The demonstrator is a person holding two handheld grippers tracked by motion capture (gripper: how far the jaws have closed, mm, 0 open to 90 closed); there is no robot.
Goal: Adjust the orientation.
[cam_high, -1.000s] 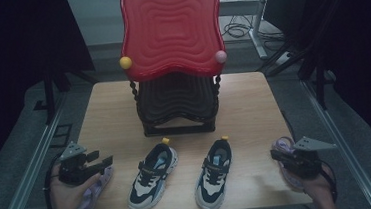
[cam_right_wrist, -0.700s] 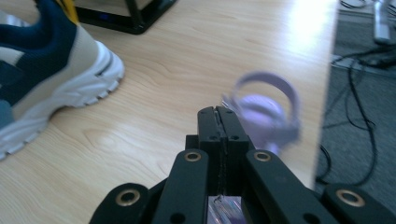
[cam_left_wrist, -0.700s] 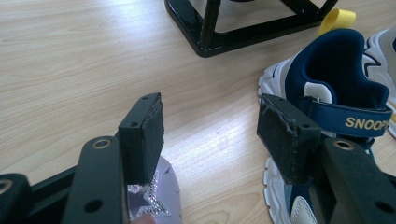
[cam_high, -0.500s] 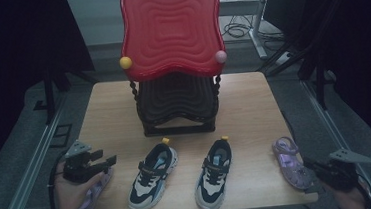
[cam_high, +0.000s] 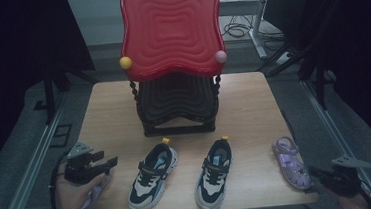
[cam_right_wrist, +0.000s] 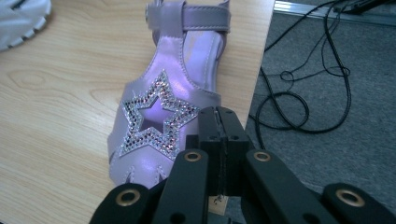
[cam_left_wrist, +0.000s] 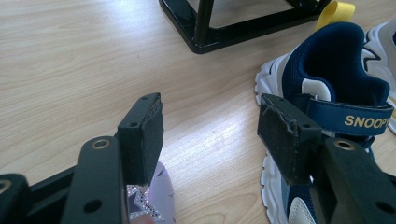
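Observation:
Two navy and white sneakers, the left sneaker (cam_high: 151, 177) and the right sneaker (cam_high: 214, 175), stand side by side near the table's front edge. A purple sandal (cam_high: 291, 162) with a glitter star (cam_right_wrist: 159, 116) lies at the front right corner. My right gripper (cam_high: 314, 173) is shut and empty, just beyond the table edge, its tip (cam_right_wrist: 219, 116) over the sandal's toe side. My left gripper (cam_high: 110, 163) is open at the front left. Between and below its jaws (cam_left_wrist: 210, 126) lies bare wood, with a second purple sandal (cam_left_wrist: 154, 205) under the left jaw and a sneaker (cam_left_wrist: 336, 84) past the right jaw.
A black rack (cam_high: 176, 102) with a tall red wavy top (cam_high: 170, 30) stands mid-table behind the sneakers; its base (cam_left_wrist: 224, 32) is ahead of my left gripper. Cables (cam_right_wrist: 303, 93) lie on the grey floor right of the table edge.
My right gripper has drawn back from the purple sandal toward the front right, off the table edge, leaving the sandal lying on the table. The left gripper has barely shifted.

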